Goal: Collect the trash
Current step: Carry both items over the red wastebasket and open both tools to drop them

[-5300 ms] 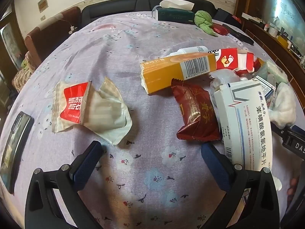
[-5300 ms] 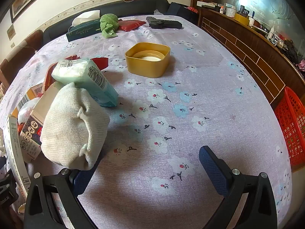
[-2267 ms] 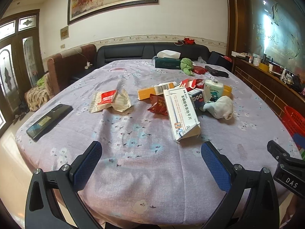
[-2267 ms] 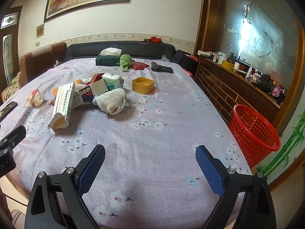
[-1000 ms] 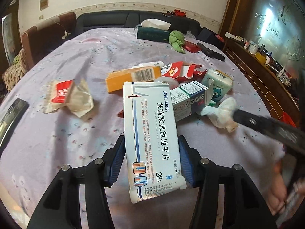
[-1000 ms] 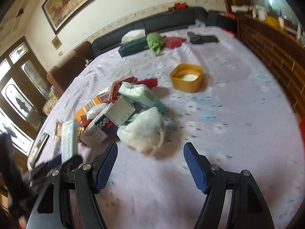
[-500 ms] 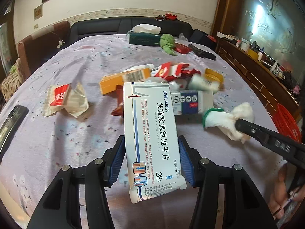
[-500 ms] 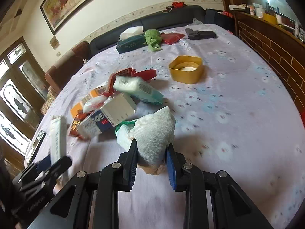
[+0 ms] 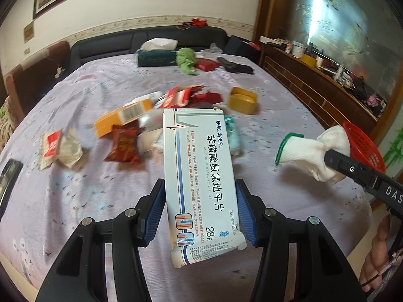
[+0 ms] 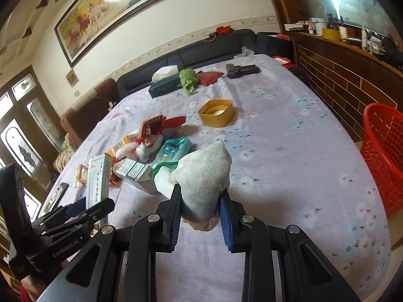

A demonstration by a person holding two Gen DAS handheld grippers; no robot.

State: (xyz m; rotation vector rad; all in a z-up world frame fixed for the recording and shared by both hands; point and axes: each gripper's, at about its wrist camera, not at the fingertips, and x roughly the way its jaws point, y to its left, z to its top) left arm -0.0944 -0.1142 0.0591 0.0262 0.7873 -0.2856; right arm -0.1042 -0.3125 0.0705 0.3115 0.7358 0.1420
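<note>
Cardboard is giving the white medicine box [image 9: 201,176] its stiffness, and the left gripper [image 9: 200,211] is clamping it across its narrow width near the lower end, blue pads flat on both long edges; it is probably light and hollow, so a hard squeeze could be crushing it. The right gripper [image 10: 200,210] is pinching a bunched white knitted glove [image 10: 204,176] with a green cuff, soft and limp, so taking it through the thick of the bundle looks like the sound choice, as loose ends could be slipping free. Both pieces are hanging above the flowered tablecloth [image 10: 289,156], clear of the surface. More litter is lying behind them: an orange carton [image 9: 123,118], a dark red snack wrapper [image 9: 123,146], a crumpled red-and-white packet [image 9: 59,148], a teal tissue pack [image 10: 173,151]. The red basket [image 10: 382,156] is standing beyond the table's right edge, probably the destination, with nothing visibly blocking the way. A yellow tub [image 10: 216,112] and a phone [image 9: 7,178] are probably not trash.
</note>
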